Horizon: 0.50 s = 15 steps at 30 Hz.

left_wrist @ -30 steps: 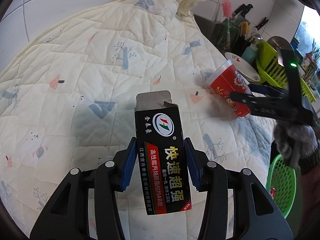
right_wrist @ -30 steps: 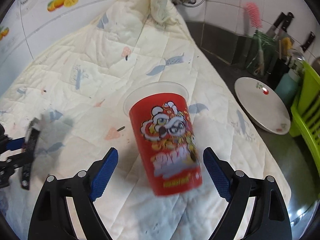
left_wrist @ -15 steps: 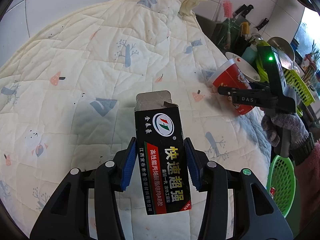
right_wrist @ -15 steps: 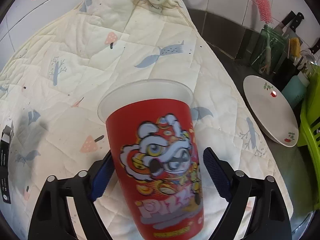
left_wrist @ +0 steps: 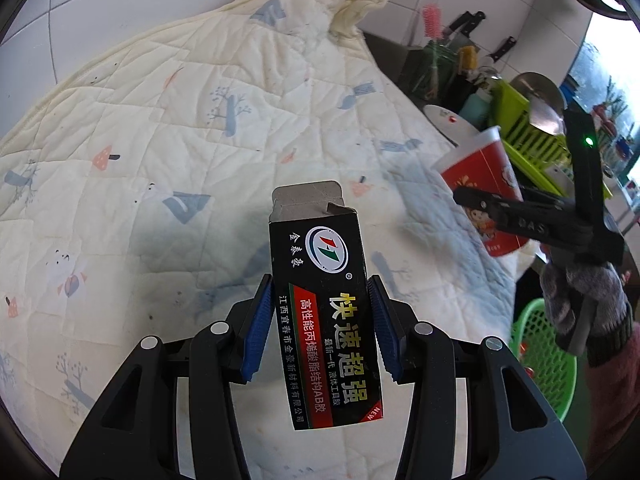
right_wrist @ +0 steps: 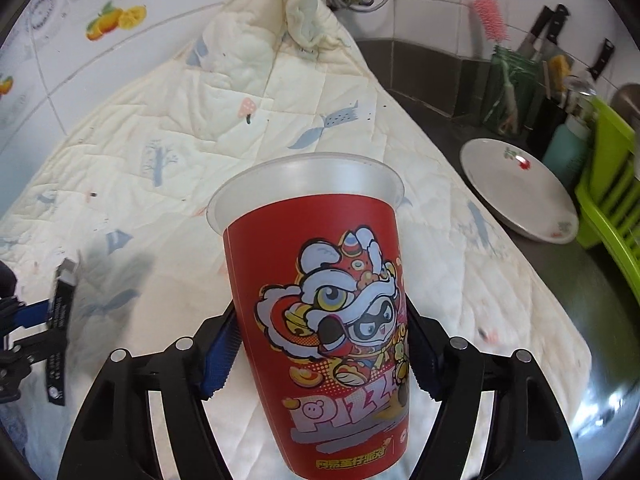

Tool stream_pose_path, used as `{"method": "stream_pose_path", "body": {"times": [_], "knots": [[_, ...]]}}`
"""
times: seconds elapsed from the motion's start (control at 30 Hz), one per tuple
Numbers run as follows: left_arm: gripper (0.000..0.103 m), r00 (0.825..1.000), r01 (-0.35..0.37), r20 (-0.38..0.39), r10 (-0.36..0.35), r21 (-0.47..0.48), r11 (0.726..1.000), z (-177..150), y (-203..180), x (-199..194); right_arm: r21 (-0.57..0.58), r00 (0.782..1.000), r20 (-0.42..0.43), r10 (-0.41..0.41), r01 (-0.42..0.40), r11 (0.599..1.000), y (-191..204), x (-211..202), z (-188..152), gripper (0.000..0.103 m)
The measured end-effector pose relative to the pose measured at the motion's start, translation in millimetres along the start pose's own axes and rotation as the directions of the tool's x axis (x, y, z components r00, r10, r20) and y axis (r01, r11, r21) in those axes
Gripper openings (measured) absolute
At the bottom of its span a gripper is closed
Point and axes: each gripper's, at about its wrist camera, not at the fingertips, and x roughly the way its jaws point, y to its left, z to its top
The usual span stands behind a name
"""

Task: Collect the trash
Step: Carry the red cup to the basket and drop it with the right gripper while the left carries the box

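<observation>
My left gripper (left_wrist: 320, 324) is shut on a black glue box (left_wrist: 324, 300) with Chinese lettering, its open flap pointing away, held above the quilt. My right gripper (right_wrist: 316, 356) is shut on a red paper cup (right_wrist: 320, 312) with a cartoon lion and white rim, lifted off the quilt. The cup (left_wrist: 480, 192) and the right gripper also show at the right of the left wrist view. The box (right_wrist: 60, 316) in the left gripper shows at the left edge of the right wrist view.
A cream quilt (left_wrist: 180, 120) covers the counter against a tiled wall. A white plate (right_wrist: 516, 188), green dish rack (right_wrist: 612, 184), knives and brushes stand at the right. A green basket (left_wrist: 548, 360) sits below the counter edge at the right.
My right gripper moved in around the red cup, closed on it and lifted it. My left gripper kept hold of the black box, almost still.
</observation>
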Motion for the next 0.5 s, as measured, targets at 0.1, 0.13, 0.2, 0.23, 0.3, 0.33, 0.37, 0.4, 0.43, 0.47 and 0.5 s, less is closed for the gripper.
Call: {"method": "stream_pose_path", "body": {"times": [0.1, 0.13, 0.2, 0.23, 0.3, 0.33, 0.37, 0.4, 0.43, 0.47, 0.5], "knots": [[0.046, 1.0, 0.022, 0.009, -0.022, 0.013, 1.0, -5.9, -11.1, -8.5, 0.03, 1.0, 0.006, -0.012, 0.012, 0.999, -3.6, -25.2, -21.7, 0.07], [0.046, 1.0, 0.029, 0.009, -0.03, 0.017, 0.999, -8.0, -14.6, -10.8, 0.039, 1.0, 0.006, -0.014, 0.014, 0.999, -5.0, -30.8, -28.1, 0.07], [0.046, 0.999, 0.045, 0.009, -0.046, 0.032, 0.998, -13.9, -24.6, -15.8, 0.055, 1.0, 0.003, -0.021, 0.021, 0.998, -8.6, -42.8, -42.7, 0.07], [0.046, 0.999, 0.053, 0.007, -0.053, 0.039, 0.998, -16.9, -29.1, -17.8, 0.063, 0.999, 0.002, -0.04, 0.04, 0.997, -10.9, -51.5, -53.6, 0.07], [0.046, 0.998, 0.066, 0.006, -0.066, 0.048, 0.997, -21.4, -35.3, -21.0, 0.08, 0.998, 0.002, -0.055, 0.055, 0.995, -15.3, -62.6, -67.8, 0.07], [0.046, 0.997, 0.076, 0.004, -0.077, 0.055, 0.996, -25.2, -41.2, -23.0, 0.096, 0.998, 0.0, -0.058, 0.058, 0.994, -18.9, -69.8, -77.2, 0.07], [0.046, 0.996, 0.085, 0.002, -0.085, 0.06, 0.995, -27.8, -45.2, -24.2, 0.11, 0.998, 0.0, -0.065, 0.065, 0.992, -22.0, -76.6, -85.5, 0.07], [0.046, 0.996, 0.091, 0.001, -0.091, 0.064, 0.994, -30.5, -48.7, -25.5, 0.122, 0.998, 0.003, -0.07, 0.069, 0.99, -24.9, -83.5, -94.0, 0.07], [0.046, 0.995, 0.099, -0.002, -0.099, 0.072, 0.992, -34.3, -54.6, -26.8, 0.137, 0.997, 0.007, -0.074, 0.072, 0.988, -28.6, -92.1, -104.0, 0.07], [0.046, 0.994, 0.107, -0.006, -0.107, 0.078, 0.991, -37.7, -59.2, -27.6, 0.15, 0.996, 0.007, -0.087, 0.084, 0.985, -32.4, -100.5, -114.3, 0.07], [0.046, 0.993, 0.116, -0.01, -0.116, 0.085, 0.99, -41.2, -64.4, -28.4, 0.154, 0.995, 0.008, -0.097, 0.094, 0.984, -34.5, -104.6, -120.2, 0.07]]}}
